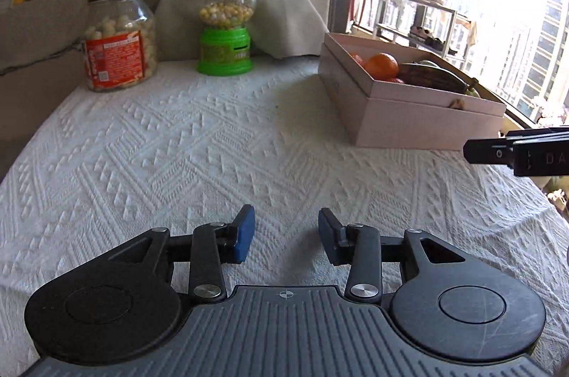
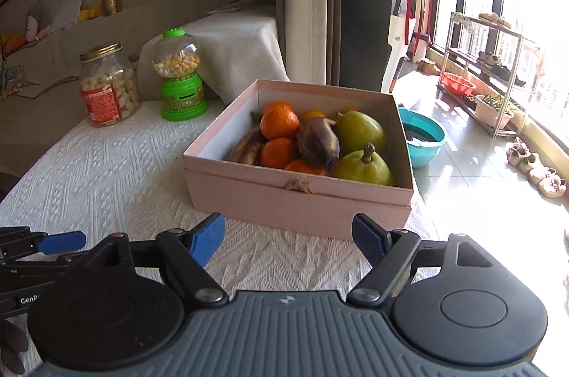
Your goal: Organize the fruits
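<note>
The fruits (image 2: 320, 138), oranges, green pears and browned bananas, are lying in the pink box (image 2: 298, 199) sitting near the worktop's (image 2: 106, 170) right edge. The right gripper (image 2: 288, 240) and left gripper (image 1: 286, 233) are both hovering with jaws apart, gripping nothing

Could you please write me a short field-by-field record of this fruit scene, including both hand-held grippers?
surface: white textured tablecloth
container: pink box, lid off
fruit in box: oranges, green pears, browned bananas
fruit outside box: none visible
behind box: glass jar, green candy dispenser
left hand-held gripper: open, nothing between its pads
right hand-held gripper: open, empty, in front of the box
</note>
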A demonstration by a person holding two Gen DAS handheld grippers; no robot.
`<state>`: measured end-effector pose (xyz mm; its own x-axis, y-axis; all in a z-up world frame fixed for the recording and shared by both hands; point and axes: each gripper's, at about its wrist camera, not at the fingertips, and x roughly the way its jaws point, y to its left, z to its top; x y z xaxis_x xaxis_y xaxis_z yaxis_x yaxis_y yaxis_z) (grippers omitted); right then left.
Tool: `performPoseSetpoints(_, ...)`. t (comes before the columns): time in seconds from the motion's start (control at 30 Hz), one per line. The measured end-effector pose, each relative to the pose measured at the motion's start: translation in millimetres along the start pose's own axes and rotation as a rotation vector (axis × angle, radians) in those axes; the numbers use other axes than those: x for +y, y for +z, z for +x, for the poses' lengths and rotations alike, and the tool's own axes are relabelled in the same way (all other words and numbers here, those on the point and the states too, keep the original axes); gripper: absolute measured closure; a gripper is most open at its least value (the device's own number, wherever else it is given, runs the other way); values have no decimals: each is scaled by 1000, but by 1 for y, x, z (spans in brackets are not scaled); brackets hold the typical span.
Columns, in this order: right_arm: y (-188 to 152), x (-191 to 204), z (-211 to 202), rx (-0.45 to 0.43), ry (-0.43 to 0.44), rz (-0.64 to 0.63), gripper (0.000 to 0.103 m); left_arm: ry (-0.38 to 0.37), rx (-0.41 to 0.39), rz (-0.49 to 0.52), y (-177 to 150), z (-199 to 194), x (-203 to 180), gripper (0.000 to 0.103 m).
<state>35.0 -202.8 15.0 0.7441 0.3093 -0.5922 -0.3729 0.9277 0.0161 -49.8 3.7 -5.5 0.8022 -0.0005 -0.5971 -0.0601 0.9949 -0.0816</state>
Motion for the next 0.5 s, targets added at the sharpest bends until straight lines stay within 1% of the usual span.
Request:
performPoseSetpoints(0.07,-20,9,14,53,-11,-14,24,-4,0,14,2,5,-10,48)
performPoseSetpoints(0.13,-30,13,25,85,-23,-17,23,-12,7,32,4,11,-22,45)
performPoseSetpoints(0.17,-33,14,27,75,-31,-12,23,-10,6,35,5,13,-26,42)
performPoseSetpoints(0.2,-35,13,26,60,-37,-3,21,2,1,31,5,15,-31,40)
performPoseSetpoints(0.27,-34,12,27,61,-69,11,17,32,0,48,5,18,-38,39)
performPoseSetpoints(0.3,-35,10,28,61,-79,20,12,52,1,65,6,20,-43,38)
performPoseSetpoints(0.33,-35,7,31,70,-87,40,7,61,1,73,7,22,-46,38)
performPoseSetpoints(0.4,-35,-2,34,88,-86,99,1,58,2,65,9,26,-47,38)
performPoseSetpoints(0.43,-35,-5,35,88,-90,118,0,56,3,59,10,27,-46,38)
performPoseSetpoints(0.5,-36,-4,37,79,-102,101,0,58,3,57,11,29,-46,37)
